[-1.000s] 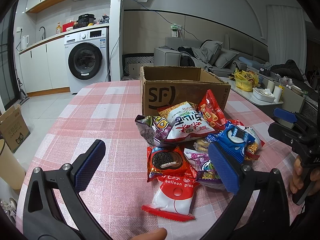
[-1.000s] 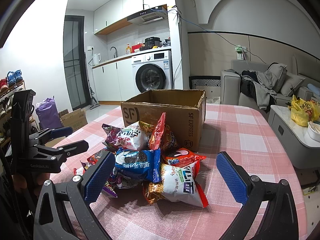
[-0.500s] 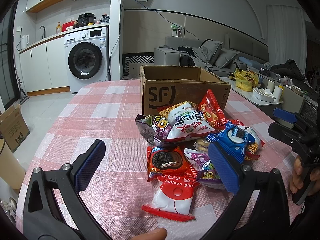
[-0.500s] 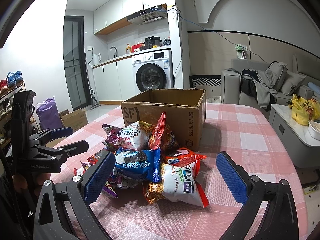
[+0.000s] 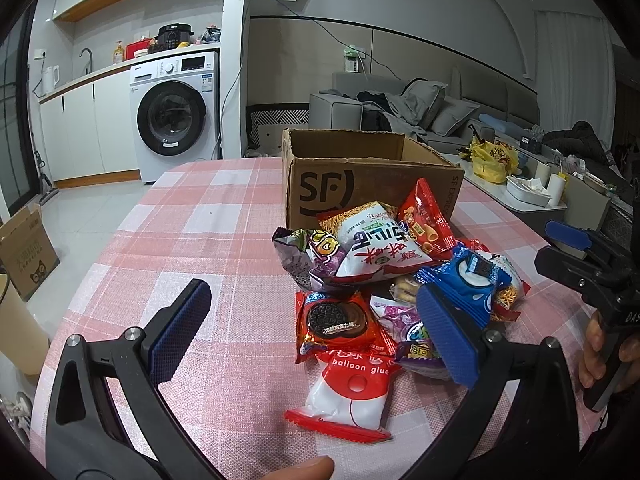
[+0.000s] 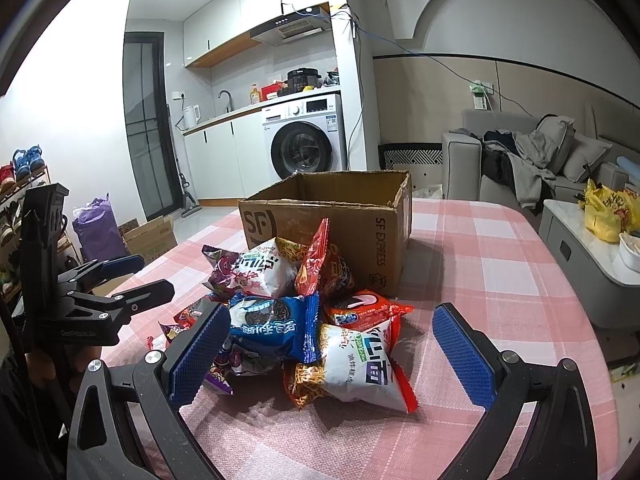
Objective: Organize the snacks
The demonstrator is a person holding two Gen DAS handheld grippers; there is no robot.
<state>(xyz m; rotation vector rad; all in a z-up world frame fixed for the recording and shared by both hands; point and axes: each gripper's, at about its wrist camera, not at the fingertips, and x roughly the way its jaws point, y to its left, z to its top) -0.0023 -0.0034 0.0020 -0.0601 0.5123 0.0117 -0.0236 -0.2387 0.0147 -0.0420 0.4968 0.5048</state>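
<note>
1. Left wrist view: left gripper [image 5: 312, 332] hovers low over the near part of the table [image 5: 224, 216], fingers spread wide, nothing between them. Left pad sits over bare cloth; right pad overlaps the near right edge of the snack pile.
2. Left wrist view, far right: right gripper [image 5: 560, 246] enters from the right, held by the person's hand [image 5: 604, 350]. Its blue pad tips point left toward the pile. A fingertip shows at the bottom edge.
3. Right wrist view: right gripper [image 6: 326, 346] also spread wide, empty. Its fingers frame the noodle bag [image 6: 352, 368] and the blue cookie pack [image 6: 276, 326]; contact cannot be told. Left gripper [image 6: 140, 274] is seen at the left, jaws apart, holding nothing.
4. Snack pile, left wrist view, near to far: white balloon glue pack [image 5: 352, 388] nearest, flat on the cloth; red cookie pack [image 5: 336, 320] just beyond, overlapping it; purple bag [image 5: 412, 336] to the right; blue cookie pack [image 5: 470, 280] on the right; white noodle bag [image 5: 376, 248] and red chip bag [image 5: 424, 220] leaning at the far side, against the box.
5. Cardboard box [image 5: 360, 176] stands upright on the far side of the pile, top flaps open. Only bare inner walls are visible; the floor of the box is hidden.
6. All snacks visible lie outside the box.
</note>
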